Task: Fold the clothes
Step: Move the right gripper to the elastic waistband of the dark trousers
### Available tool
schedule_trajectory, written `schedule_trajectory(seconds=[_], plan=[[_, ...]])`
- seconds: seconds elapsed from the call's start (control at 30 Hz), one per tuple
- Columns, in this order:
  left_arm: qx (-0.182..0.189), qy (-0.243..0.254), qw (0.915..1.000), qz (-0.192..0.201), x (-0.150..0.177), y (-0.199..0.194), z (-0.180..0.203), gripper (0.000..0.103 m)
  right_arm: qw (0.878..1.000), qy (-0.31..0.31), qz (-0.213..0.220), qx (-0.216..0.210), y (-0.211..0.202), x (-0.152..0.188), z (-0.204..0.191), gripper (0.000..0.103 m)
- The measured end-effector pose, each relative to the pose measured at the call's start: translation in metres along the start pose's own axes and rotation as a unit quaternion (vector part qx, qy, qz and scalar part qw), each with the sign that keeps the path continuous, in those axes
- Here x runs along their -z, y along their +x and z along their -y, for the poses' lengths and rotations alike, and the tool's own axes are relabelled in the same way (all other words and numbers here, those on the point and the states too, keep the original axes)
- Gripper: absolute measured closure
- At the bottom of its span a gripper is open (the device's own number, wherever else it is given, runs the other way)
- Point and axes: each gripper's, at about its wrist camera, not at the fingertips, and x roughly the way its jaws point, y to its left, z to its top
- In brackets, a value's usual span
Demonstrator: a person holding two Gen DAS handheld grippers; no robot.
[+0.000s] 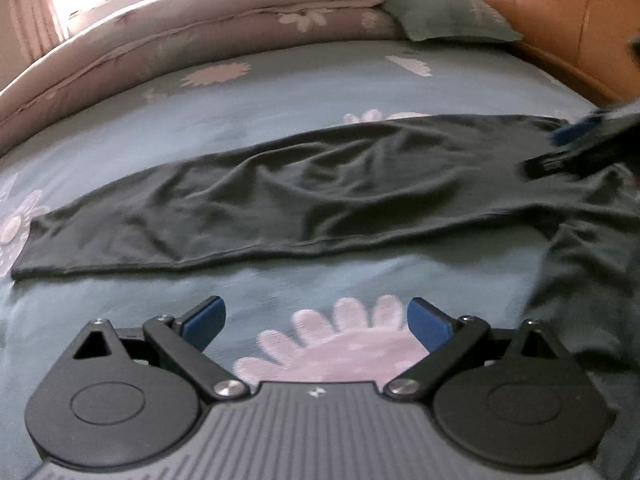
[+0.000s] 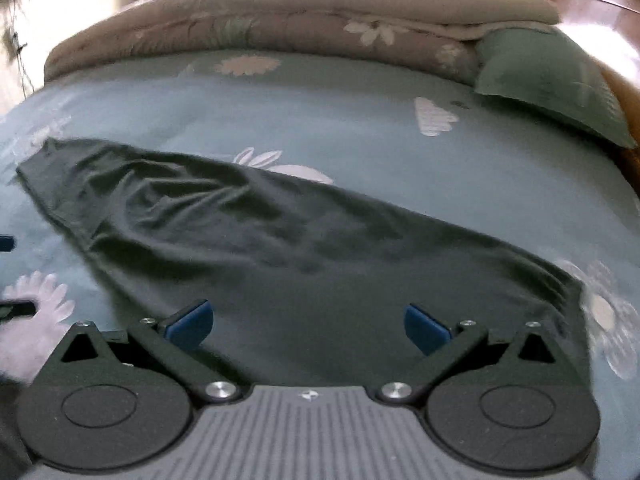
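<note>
The left hand-held gripper (image 1: 316, 322) hovers with jaws apart over bare sheet, just short of a dark grey garment (image 1: 304, 196). The right hand-held gripper (image 2: 308, 326), jaws also apart and holding nothing, hangs over the garment's wide end. The garment lies in one long wrinkled strip, possibly already folded lengthwise; shorter folds seem left. It rests on a bed (image 1: 320, 84) with teal floral sheet, a rolled quilt (image 2: 256, 20) and a green pillow (image 2: 552, 80) beyond.

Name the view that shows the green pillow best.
The right wrist view: the green pillow appears larger there, with one whole side visible against the headboard. In the left wrist view it is smaller and farther off.
</note>
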Motion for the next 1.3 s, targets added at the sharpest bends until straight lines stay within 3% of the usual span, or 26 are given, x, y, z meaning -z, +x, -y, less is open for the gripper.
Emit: schedule_trajectory(seconds=[0.07, 0.23, 0.33, 0.5, 0.73, 0.9, 1.07, 1.3], plan=[[0.0, 0.004, 1.0, -0.003, 0.001, 0.0, 0.003, 0.006, 0.999, -0.018, -0.044, 0.001, 0.022, 0.007, -0.01, 0.0], [-0.006, 0.007, 0.9999, -0.015, 0.004, 0.001, 0.004, 0.006, 0.999, 0.0, -0.029, -0.015, 0.006, 0.023, -0.002, 0.0], [-0.006, 0.009, 0.9998, -0.016, 0.001, 0.004, 0.005, 0.006, 1.0, 0.024, -0.012, -0.003, -0.009, 0.029, 0.014, 0.0], [0.013, 0.022, 0.9996, -0.011, -0.008, 0.01, 0.017, 0.006, 0.997, 0.065, -0.034, 0.029, 0.001, 0.04, 0.035, 0.0], [0.025, 0.041, 0.9987, -0.015, -0.012, 0.01, 0.034, 0.006, 0.998, 0.053, -0.035, 0.002, -0.016, 0.049, 0.042, 0.0], [0.032, 0.049, 0.9981, -0.019, -0.015, 0.009, 0.042, 0.006, 0.997, 0.073, -0.025, 0.023, -0.028, 0.055, 0.063, 0.0], [0.047, 0.061, 0.9968, -0.021, -0.019, 0.007, 0.059, 0.006, 0.996, 0.091, -0.015, 0.018, -0.04, 0.066, 0.07, 0.0], [0.075, 0.102, 0.9917, -0.021, -0.017, -0.011, 0.097, 0.006, 0.995, 0.097, -0.032, 0.008, -0.044, 0.106, 0.064, 0.0]])
